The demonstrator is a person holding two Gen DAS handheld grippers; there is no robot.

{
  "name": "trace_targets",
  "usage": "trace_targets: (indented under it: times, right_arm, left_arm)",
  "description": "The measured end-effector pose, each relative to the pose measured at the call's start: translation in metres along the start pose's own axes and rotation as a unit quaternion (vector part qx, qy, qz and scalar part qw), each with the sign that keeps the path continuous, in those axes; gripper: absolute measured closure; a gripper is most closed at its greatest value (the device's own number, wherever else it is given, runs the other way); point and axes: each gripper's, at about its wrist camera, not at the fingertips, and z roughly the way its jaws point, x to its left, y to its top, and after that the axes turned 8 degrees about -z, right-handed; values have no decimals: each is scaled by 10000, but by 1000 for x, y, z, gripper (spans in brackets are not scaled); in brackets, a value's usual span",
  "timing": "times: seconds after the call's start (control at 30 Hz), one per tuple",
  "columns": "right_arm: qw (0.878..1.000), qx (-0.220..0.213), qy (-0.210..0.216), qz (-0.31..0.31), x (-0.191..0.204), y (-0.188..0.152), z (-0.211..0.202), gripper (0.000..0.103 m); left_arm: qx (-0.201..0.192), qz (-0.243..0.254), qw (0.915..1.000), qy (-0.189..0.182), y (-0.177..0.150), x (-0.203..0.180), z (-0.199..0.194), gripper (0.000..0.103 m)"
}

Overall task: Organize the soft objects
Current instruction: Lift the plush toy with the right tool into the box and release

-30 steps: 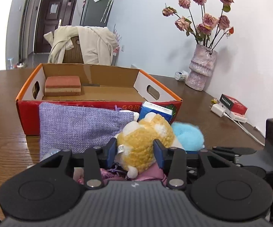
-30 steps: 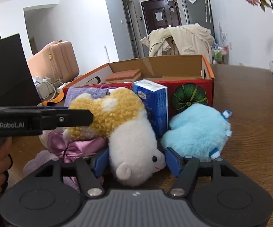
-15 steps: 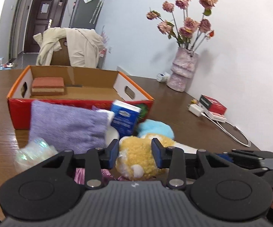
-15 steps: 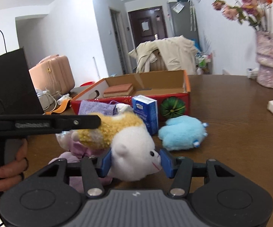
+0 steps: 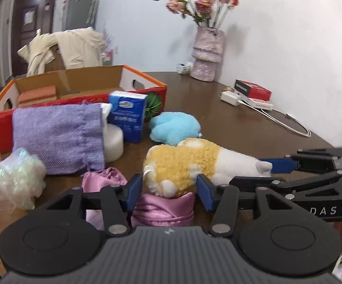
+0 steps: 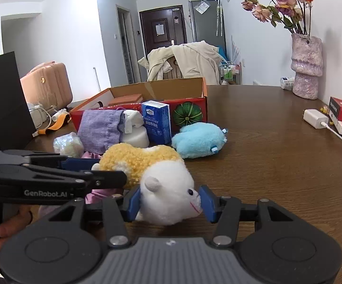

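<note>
Gripping the yellow-and-white plush toy [image 6: 147,165] at both ends just above the wooden table [image 6: 265,142]: right gripper [image 6: 169,200] clamping its white head, left gripper [image 5: 169,190], jaws just opening wider, flanking its yellow rump over a pink satin pouch [image 5: 163,209]; blue plush [image 6: 198,139] lying near the cardboard box [image 6: 194,101]

Fluffy plush sheep [image 6: 156,177]; glossy wood table [image 6: 265,165].
</note>
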Motion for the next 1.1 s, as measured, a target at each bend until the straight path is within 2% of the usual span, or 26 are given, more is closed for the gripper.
trace_targets:
  times: [0.03, 0.13, 0.3, 0.43, 0.57, 0.7, 0.73, 0.8, 0.97, 1.1]
  right_arm:
    - [10000, 8, -9, -37, 0, 0, 1, 51]
    - [9998, 23, -6, -175, 0, -2, 2, 50]
    - [9996, 19, 162, -211, -10, -4, 9, 45]
    - [9992, -43, 337, -211, -21, -6, 17, 45]
    - [9978, 6, 368, -553, -23, -4, 29, 38]
    - [9936, 165, 536, -980, -25, -3, 43, 38]
    - [9924, 185, 549, -1084, -25, -2, 46, 38]
    - [9916, 182, 639, -1112, -25, 0, 49, 47]
    - [9935, -84, 712, -881, -21, 10, 30, 50]
    - [9947, -479, 635, -650, -20, 30, 3, 51]
  left_arm:
    - [13, 91, 10000, 3, 0, -2, 2, 60]
    - [20, 292, 9996, 39, 1, -6, 6, 62]
    - [181, 306, 9993, 103, 3, -3, 15, 68]
    - [229, 266, 9993, 120, 6, 0, 20, 68]
    - [279, 209, 9992, 179, 10, 3, 27, 68]
    - [345, 224, 9990, 158, 13, 5, 30, 68]
    - [353, 217, 9990, 167, 13, 6, 31, 68]
    - [320, 184, 9990, 244, 15, 7, 31, 69]
    - [163, -32, 9996, 228, 29, 4, 12, 69]
    - [-217, -80, 9997, 42, 60, 0, -11, 69]
